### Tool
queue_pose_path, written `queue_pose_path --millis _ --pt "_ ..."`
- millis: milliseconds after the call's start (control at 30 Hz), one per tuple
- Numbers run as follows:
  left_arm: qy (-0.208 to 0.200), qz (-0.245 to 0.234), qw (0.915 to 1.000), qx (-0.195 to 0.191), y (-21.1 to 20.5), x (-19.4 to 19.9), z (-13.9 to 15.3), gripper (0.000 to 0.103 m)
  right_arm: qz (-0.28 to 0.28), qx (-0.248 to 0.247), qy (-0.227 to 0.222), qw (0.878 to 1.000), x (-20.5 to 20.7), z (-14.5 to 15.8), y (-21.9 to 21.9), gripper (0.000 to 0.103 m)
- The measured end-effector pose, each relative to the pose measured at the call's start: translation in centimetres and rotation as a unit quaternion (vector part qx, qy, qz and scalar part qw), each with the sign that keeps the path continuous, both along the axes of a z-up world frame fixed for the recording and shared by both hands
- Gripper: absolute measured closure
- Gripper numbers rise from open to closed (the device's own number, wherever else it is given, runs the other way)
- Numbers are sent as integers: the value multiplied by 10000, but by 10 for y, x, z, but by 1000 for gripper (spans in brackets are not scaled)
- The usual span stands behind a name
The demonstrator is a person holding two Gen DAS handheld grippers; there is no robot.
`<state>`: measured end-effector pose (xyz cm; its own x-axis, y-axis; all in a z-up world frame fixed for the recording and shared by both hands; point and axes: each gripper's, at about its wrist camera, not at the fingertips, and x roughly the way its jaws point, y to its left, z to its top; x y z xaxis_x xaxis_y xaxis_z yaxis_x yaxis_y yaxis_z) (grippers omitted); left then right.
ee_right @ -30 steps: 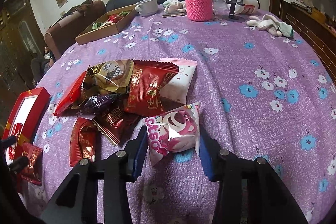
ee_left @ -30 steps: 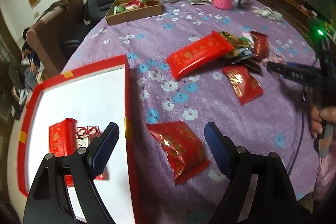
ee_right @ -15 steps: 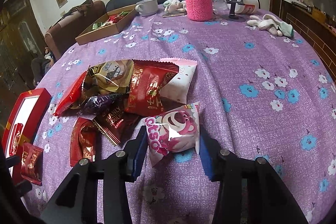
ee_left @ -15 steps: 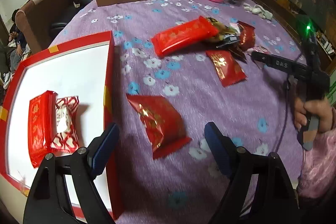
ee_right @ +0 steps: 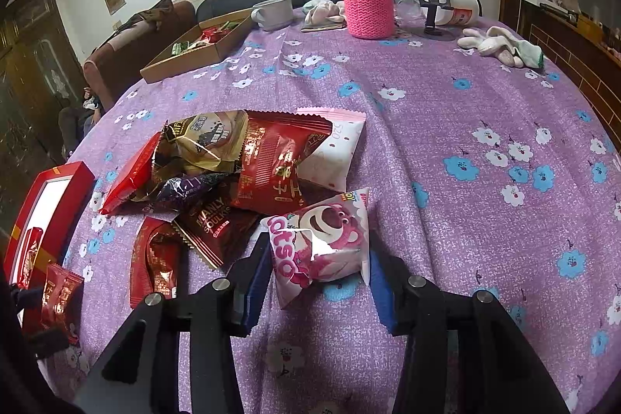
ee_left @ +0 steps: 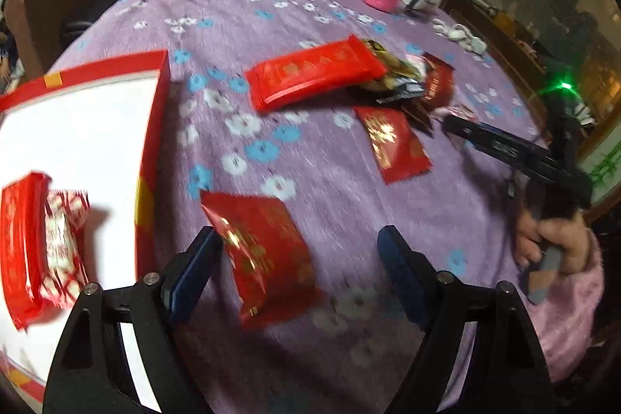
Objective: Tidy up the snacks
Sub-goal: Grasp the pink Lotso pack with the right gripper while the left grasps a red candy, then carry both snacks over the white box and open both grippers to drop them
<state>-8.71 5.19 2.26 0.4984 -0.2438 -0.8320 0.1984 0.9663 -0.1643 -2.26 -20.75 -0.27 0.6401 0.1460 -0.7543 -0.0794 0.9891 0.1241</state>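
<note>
Two grippers going here, one per hand; my left gripper (ee_left: 299,258) has its jaws spread wide over a red snack packet (ee_left: 264,255) lying on the purple flowered tablecloth (ee_left: 310,26), packet sits between the fingers, closer to the left one, and it's too blurry to say if that pad touches it; just left of it is the red box (ee_left: 153,142) with the white inside, already holding a red packet (ee_left: 19,243) and a red-and-white candy (ee_left: 62,243); my right gripper (ee_right: 318,262) is clamped on a pink bear snack bag (ee_right: 326,239), both pads against its sides; the bag is at the near edge of the snack pile (ee_right: 233,158), which is a mess of red, gold and dark wrappers; further back on the table there's a cardboard tray (ee_right: 194,49) of more snacks, a mug (ee_right: 273,12) and a bottle in a pink knitted sleeve (ee_right: 366,2).
</note>
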Motion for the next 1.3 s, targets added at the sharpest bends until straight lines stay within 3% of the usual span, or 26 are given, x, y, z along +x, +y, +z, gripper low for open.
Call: queue_pose_path --millis 167,200,233,333,467,600,1000,1300 --pt "-46 -169 9982 572 -14 1 -6 38 0 22 -1 10000 0 0 0 55" --pt "-77 -169 9978 635 -12 -1 -7 47 0 23 -2 10000 0 0 -1 55" --pt "-113 -143 9974 696 -9 -2 -6 56 1 17 -2 10000 0 0 0 55" --pt "-154 -69 9979 622 0 -3 -4 65 2 23 -4 10000 0 0 0 55" --pt "-173 -215 9960 848 -10 -8 -6 65 50 50 -12 10000 0 0 0 56" --pt "-138 -680 9959 575 -21 -19 -2 65 52 83 -9 10000 0 0 -1 56" --pt "-312 -653 9951 675 -23 -13 -9 70 115 132 6 9998 -2 1 -2 58" --pt "-706 -566 9948 464 -3 -26 12 70 731 1037 356 9913 -27 9 5 58"
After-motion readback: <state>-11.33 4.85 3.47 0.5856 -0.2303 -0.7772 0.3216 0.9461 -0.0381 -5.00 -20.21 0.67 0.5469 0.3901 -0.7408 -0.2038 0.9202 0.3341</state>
